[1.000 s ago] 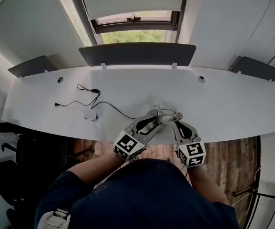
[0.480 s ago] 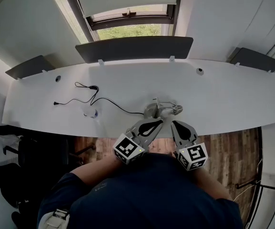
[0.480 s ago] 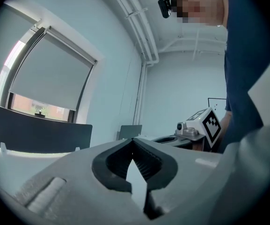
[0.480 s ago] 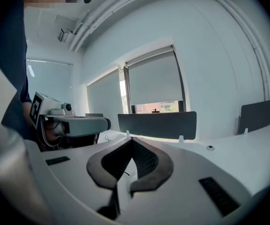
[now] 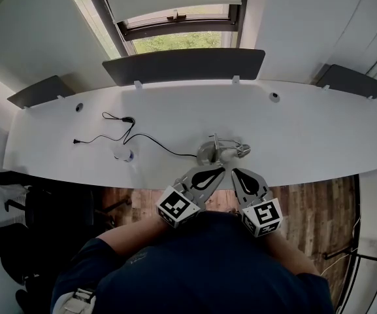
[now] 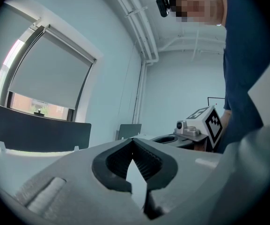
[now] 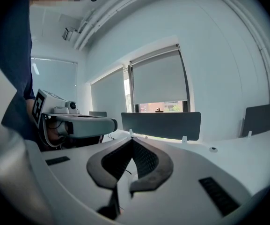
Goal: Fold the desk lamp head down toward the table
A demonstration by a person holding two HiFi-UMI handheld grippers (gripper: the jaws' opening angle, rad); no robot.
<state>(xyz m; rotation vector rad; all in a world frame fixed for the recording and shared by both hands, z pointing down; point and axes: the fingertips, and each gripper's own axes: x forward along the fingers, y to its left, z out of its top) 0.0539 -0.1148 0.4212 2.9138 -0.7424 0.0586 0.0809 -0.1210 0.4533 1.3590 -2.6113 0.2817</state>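
Both grippers have come back from the lamp (image 5: pixel 222 149) toward you since a second ago, and the left jaws, then spread beside it, have closed.

Left gripper (image 5: pixel 219 169): your left gripper view shows its jaws (image 6: pixel 134 142) together at the tips, nothing between them. It is over the desk's front edge, just short of the lamp, with no contact visible.

Right gripper (image 5: pixel 234 171): jaws (image 7: pixel 131 140) also together and empty, just beside the left one and pointing at the lamp.

Lamp: sits low and compact on the desk (image 5: pixel 306 136), near the middle of the front edge. It is too small in your head view to tell the head's angle.

Cable (image 5: pixel 150 142): runs from the lamp across the desk toward the left end. A small pale object (image 5: pixel 127 154) is just in front of it.

Dark panel (image 5: pixel 183 65): stands along the back edge.
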